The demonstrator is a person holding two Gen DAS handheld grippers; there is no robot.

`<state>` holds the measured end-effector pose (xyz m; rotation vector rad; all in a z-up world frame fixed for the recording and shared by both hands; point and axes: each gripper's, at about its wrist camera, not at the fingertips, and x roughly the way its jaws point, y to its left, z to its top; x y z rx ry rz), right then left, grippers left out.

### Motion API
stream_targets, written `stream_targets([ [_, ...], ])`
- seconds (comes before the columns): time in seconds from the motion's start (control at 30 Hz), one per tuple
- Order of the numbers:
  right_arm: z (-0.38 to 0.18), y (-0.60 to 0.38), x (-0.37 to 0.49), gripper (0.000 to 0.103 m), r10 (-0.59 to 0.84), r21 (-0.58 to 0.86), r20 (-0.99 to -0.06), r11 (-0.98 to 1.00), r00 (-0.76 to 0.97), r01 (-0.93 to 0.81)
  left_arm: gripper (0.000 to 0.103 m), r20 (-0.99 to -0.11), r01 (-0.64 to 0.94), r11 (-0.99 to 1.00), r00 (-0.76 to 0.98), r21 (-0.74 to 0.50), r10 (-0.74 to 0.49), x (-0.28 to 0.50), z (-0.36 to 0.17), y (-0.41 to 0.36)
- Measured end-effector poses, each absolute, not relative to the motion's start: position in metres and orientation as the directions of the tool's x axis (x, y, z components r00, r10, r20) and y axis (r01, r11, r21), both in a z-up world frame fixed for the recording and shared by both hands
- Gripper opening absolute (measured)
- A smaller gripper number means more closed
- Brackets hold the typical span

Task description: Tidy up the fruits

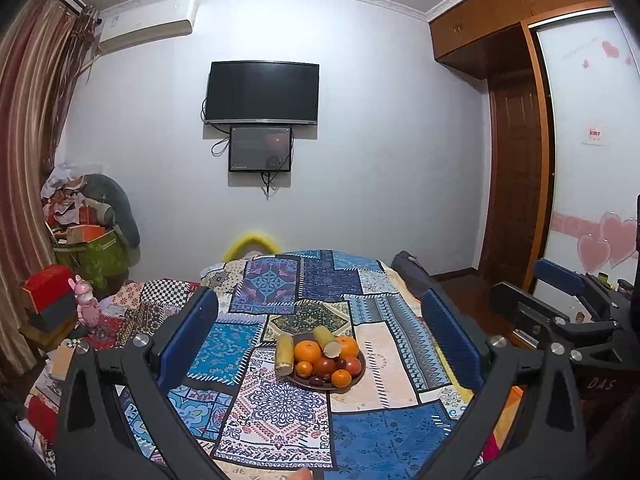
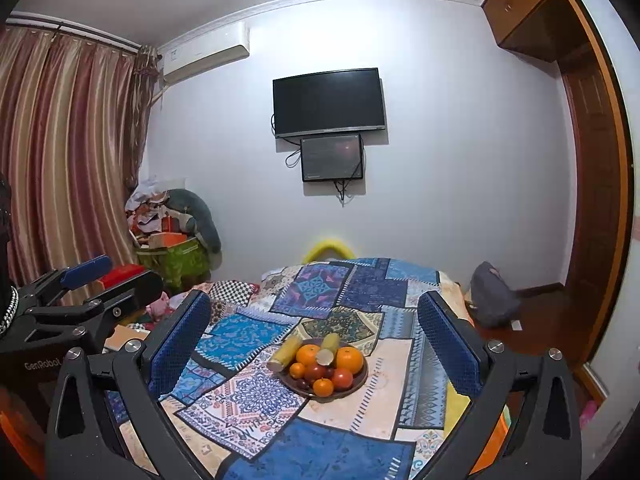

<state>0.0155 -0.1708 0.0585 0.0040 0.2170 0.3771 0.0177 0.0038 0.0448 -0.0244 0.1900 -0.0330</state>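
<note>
The fruits all sit gathered on one dark plate (image 1: pixel 357 374) near the middle of a patchwork cloth (image 1: pixel 380 432) that covers the table. Several oranges (image 1: pixel 307 351) and red fruits (image 1: pixel 353 365) are heaped together, with a few small dark pieces at the near rim. Two yellow-green cylinders look like cut stalks or cobs; which, the frames do not settle. One stalk (image 1: pixel 285 350) lies along the plate's left edge, its long axis running nearly straight away from the cameras, and the other stalk (image 1: pixel 326 341) leans across the top of the heap, its pale cut end facing down and right.

No fruit shows loose on the cloth, so the scene fits a heap just gathered as well as one waiting to be sorted out.

The left gripper (image 1: pixel 318 336) is spread wide and holds nothing; the plate lies straight ahead of it, centred between the blue pads. The right gripper (image 2: pixel 314 340) is likewise spread and empty, with the plate dead ahead. Both hang back from the plate at about the same remove, side by side, so neither is clearly nearer. Beyond stand a white wall and a dark television (image 1: pixel 262 93).
</note>
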Motion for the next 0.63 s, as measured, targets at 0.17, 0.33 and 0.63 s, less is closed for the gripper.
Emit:
stream_targets([
  [0.17,0.0569,-0.1719,0.0164,0.103,0.36,0.044,-0.21,0.932,0.909,-0.359,0.103,-0.19,0.031,0.999,0.981,-0.03,-0.036,0.0162,0.0451,0.0053],
  [0.33,0.0572,-0.1737,0.0174,0.103,0.357,0.049,-0.212,0.934,0.91,-0.355,0.103,-0.196,0.035,0.999,0.98,-0.026,-0.04,0.0163,0.0433,0.0048],
  [0.63,0.0576,-0.1738,0.0177,0.103,0.355,0.047,-0.21,0.934,0.911,-0.353,0.103,-0.204,0.039,0.999,0.978,-0.032,-0.044,0.0172,0.0429,0.0059],
])
